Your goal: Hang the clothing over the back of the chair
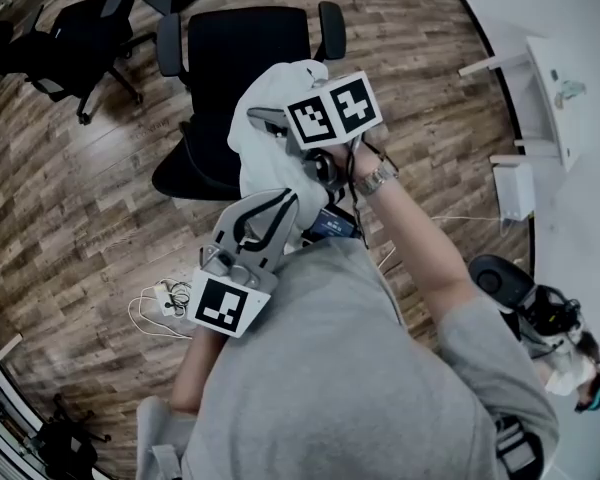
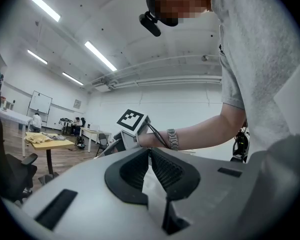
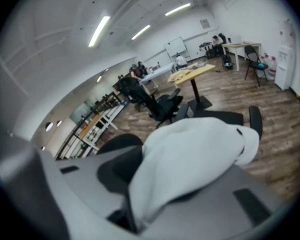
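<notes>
White clothing (image 1: 265, 138) hangs bunched between both grippers, above the backrest (image 1: 195, 173) of a black office chair (image 1: 245, 63). My right gripper (image 1: 268, 120) points down into the bundle. In the right gripper view the clothing (image 3: 190, 154) fills the gap between the jaws and covers the right jaw, so whether the pads press on it is hidden. The chair's seat (image 3: 222, 116) lies beyond. My left gripper (image 1: 280, 206) sits lower and nearer me, at the clothing's lower edge. Its jaws stand almost together with a thin strip of white fabric (image 2: 151, 176) pinched between them.
Other black chairs (image 1: 80, 38) stand at the far left on the wooden floor. A power strip with cables (image 1: 165, 298) lies on the floor left of me. A white table (image 1: 550, 78) runs along the right. A wooden table (image 3: 190, 74) stands beyond the chair.
</notes>
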